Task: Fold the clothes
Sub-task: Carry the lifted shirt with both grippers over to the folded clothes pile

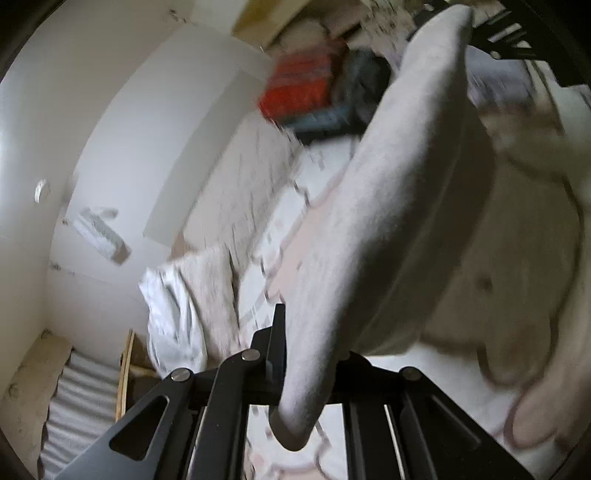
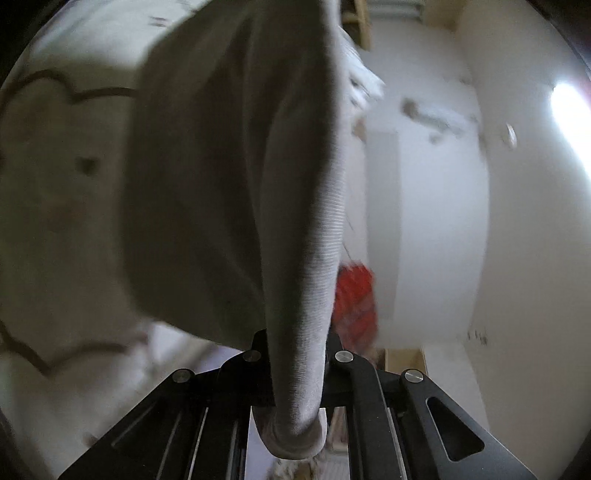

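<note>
A pale grey piece of clothing (image 1: 388,206) is being held up in the air, stretched between the two tongs. It is soft and ribbed along its rolled edge. In the left wrist view, that edge is being pinched by the left tongs (image 1: 306,354), which are clamped together on it, and a short end of cloth is hanging down past the black jaws. The cloth is running up and away to the top right, where the other black tongs (image 1: 498,33) are being seen holding its far end.

In the right wrist view, the same clothing (image 2: 229,177) is being gripped by the right tongs (image 2: 295,354), which are squeezed shut on the rolled edge. A big fold of it is being spread out to the left and is filling much of the picture.

Under the clothing, a bed (image 1: 288,206) is being seen, covered with a light sheet with dark curly lines on it. A cream cloth with a drawn shape (image 2: 48,206) is lying there too. A white crumpled heap (image 1: 173,314) is lying at the bed's edge. Something red (image 1: 303,88) and something dark blue (image 1: 354,99) are being kept at the far end of the bed, but both are blurred. White walls (image 1: 110,110) are being seen around the bed.
</note>
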`<state>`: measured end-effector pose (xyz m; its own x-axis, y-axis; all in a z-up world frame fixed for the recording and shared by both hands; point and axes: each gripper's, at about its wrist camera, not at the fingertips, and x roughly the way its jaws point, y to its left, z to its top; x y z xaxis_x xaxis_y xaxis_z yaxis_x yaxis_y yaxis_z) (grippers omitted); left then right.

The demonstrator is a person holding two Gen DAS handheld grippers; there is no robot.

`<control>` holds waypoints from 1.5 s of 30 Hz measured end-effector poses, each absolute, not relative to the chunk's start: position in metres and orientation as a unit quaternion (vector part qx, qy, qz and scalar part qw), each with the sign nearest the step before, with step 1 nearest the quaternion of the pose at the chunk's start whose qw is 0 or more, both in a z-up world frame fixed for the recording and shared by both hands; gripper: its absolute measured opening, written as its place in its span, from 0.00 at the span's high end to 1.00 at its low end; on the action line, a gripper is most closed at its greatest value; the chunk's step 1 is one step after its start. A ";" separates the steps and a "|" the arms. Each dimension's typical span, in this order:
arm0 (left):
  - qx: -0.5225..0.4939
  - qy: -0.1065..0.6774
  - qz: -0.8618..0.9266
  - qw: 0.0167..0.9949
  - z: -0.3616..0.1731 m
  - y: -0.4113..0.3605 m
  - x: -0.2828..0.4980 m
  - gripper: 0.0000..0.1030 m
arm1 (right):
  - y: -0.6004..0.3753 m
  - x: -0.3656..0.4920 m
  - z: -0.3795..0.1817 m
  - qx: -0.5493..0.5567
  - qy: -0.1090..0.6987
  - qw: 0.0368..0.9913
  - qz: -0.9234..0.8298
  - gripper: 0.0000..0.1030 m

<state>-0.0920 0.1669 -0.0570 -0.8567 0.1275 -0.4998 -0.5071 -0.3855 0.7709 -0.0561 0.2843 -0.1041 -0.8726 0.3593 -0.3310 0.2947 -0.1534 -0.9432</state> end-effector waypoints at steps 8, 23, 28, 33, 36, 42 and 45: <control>-0.152 0.439 0.836 0.291 0.028 0.294 -0.146 0.92 | 0.398 -0.070 0.000 -0.388 -0.503 0.100 0.766 0.92; -0.080 0.390 0.805 0.440 0.077 0.504 -0.205 0.92 | 0.581 -0.065 0.048 -0.481 -0.327 0.271 0.767 0.92; -0.095 0.383 0.792 0.466 0.053 0.532 -0.209 0.92 | 0.616 -0.067 0.032 -0.493 -0.297 0.292 0.764 0.92; -0.121 0.392 0.780 0.473 0.021 0.586 -0.228 0.92 | 0.619 -0.067 0.010 -0.509 -0.278 0.295 0.759 0.92; -0.127 0.389 0.780 0.473 0.012 0.595 -0.232 0.92 | 0.614 -0.071 0.000 -0.515 -0.281 0.292 0.755 0.92; -0.086 0.399 0.773 0.485 -0.002 0.579 -0.222 0.92 | 0.600 -0.071 -0.015 -0.523 -0.280 0.286 0.753 0.92; -0.010 0.439 0.759 0.481 -0.019 0.552 -0.208 0.91 | 0.578 -0.063 -0.025 -0.523 -0.305 0.280 0.745 0.92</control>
<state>-0.2083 0.5523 -0.0188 -0.5374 0.7216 -0.4365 -0.7384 -0.1525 0.6569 -0.0626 0.5776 -0.0253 -0.2955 0.7364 -0.6086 -0.0988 -0.6572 -0.7472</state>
